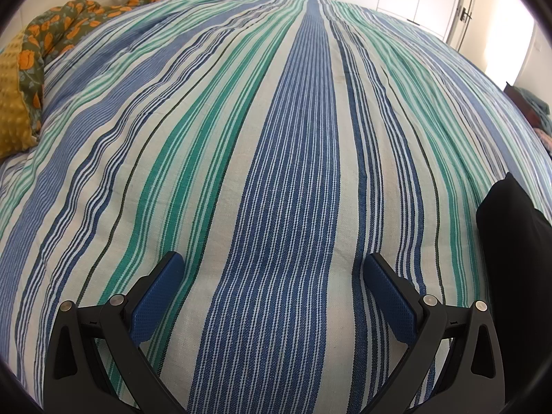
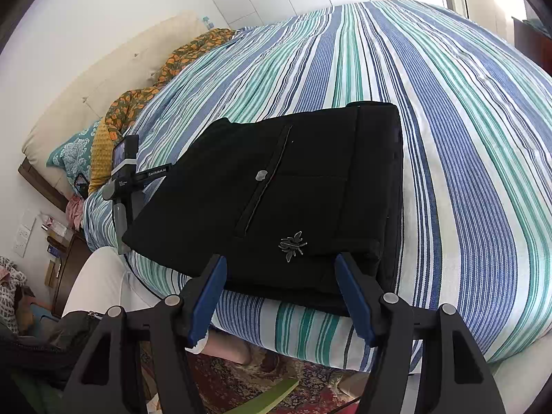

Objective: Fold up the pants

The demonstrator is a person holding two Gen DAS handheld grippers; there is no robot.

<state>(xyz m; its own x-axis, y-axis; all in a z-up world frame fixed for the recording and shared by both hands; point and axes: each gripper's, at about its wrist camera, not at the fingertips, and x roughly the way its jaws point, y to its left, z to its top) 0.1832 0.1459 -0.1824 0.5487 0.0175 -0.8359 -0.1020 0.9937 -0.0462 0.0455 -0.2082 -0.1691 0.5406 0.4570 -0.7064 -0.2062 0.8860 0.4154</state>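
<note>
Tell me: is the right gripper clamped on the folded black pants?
No: the right gripper hangs open, its blue-padded fingers spread apart before the near edge of the folded black pants on the striped bedspread.

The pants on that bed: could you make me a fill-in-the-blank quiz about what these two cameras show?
1. The pants lying folded on the bedspread are ____ in colour.
2. A small metal ornament on the pants is shaped like an ____.
3. The left gripper and the right gripper both have their jaws ____, holding nothing.
4. The pads on the gripper fingers are ____ in colour.

Missing words: black; insect; open; blue
</note>
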